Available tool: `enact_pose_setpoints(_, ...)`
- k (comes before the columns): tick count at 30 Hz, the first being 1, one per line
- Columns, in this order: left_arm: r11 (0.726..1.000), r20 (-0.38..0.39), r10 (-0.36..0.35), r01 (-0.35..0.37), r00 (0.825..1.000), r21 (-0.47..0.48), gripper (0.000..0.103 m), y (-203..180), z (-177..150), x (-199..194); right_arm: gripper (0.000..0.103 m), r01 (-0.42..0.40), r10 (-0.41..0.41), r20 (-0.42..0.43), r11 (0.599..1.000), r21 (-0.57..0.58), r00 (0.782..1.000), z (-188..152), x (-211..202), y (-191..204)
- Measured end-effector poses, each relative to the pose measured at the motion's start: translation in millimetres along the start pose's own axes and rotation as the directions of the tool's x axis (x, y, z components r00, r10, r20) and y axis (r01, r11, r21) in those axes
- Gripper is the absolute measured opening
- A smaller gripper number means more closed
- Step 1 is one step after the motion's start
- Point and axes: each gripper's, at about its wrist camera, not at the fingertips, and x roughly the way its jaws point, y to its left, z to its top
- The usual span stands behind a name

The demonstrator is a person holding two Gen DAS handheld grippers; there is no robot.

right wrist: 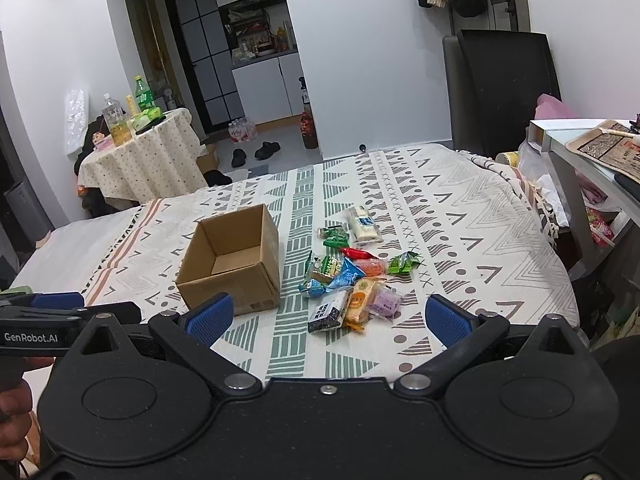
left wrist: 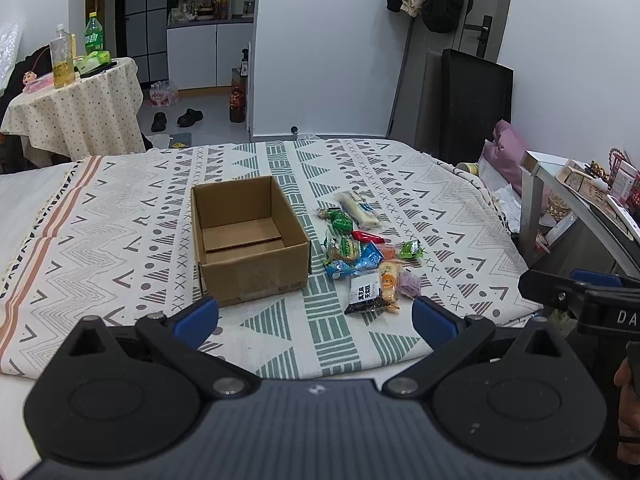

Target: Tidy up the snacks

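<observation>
Cardboard is what we see first: an open, empty box [left wrist: 250,240] sitting on the patterned blanket [left wrist: 120,240] that covers the bed. Just to its right lies a loose pile of snacks [left wrist: 366,252], close to the box but not touching it. At the far end of the pile we see a long white packet [left wrist: 360,209], then green candies [left wrist: 339,221], a red wrapper [left wrist: 366,236], blue packets [left wrist: 356,262] and a lone green sweet [left wrist: 410,249] off to the right. Nearest to us lie a black packet [left wrist: 365,295], an orange one [left wrist: 389,282] and a purple one [left wrist: 410,284] side by side.

We hold the left hand-held gripper [left wrist: 316,314] spread wide with nothing between its blue pads, short of the box and the pile. Our right hand-held gripper [right wrist: 328,314] is likewise wide open and empty, pointing at the near edge of the pile.
</observation>
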Motion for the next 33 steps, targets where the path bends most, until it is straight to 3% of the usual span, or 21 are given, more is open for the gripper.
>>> enact_pose_setpoints(9, 1.000, -0.008, -0.001, 0.001, 1.000, -0.022, 0.102, 2, 8, 25, 0.103, -0.004, 0.004, -0.045, 1.000, 0.001, 0.999, 4, 26, -7)
enact_pose_setpoints(26, 0.997, -0.101, -0.020, 0.013, 0.995, -0.070, 0.101, 5, 24, 99, 0.102, -0.054, 0.057, -0.158, 0.998, 0.023, 0.986, 19, 94, -31)
enact_pose_setpoints(33, 0.993, -0.136, -0.052, 0.037, 0.989, -0.109, 0.098, 3, 27, 132, 0.090, -0.060, 0.070, -0.214, 0.997, 0.053, 0.974, 23, 127, -47)
